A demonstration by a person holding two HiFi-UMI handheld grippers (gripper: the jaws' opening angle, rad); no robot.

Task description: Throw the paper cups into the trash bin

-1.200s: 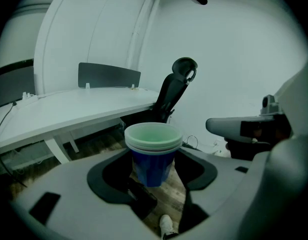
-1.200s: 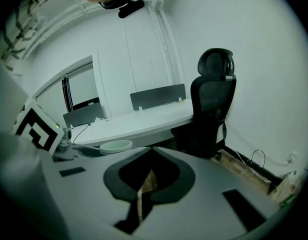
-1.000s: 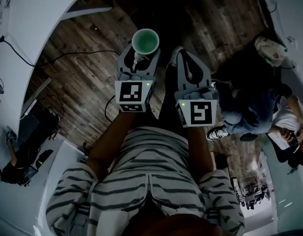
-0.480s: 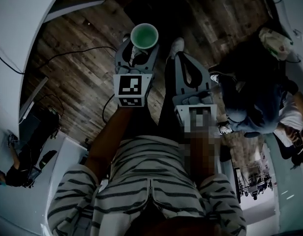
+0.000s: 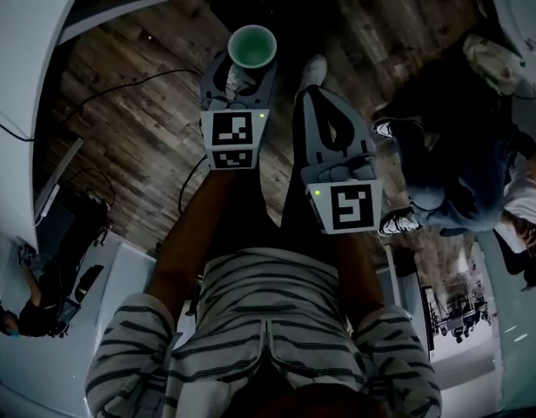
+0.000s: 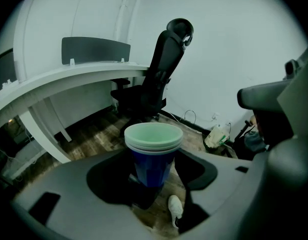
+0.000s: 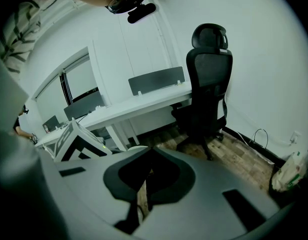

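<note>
Overhead, in the head view, the left gripper [image 5: 249,64] reaches out over the wooden floor [image 5: 129,120] with a stack of paper cups [image 5: 252,46] upright at its tip. The right gripper [image 5: 318,103] sits just beside it, near a white shoe [image 5: 314,68]. Next, the left gripper view — its jaws clamp the blue lower wall of the stack, pale green rims on top, with an office chair [image 6: 164,69] and a white desk [image 6: 69,84] beyond. Lastly, the right gripper view — its jaws are pressed together with nothing between them, and the chair stands ahead by the desk.
</note>
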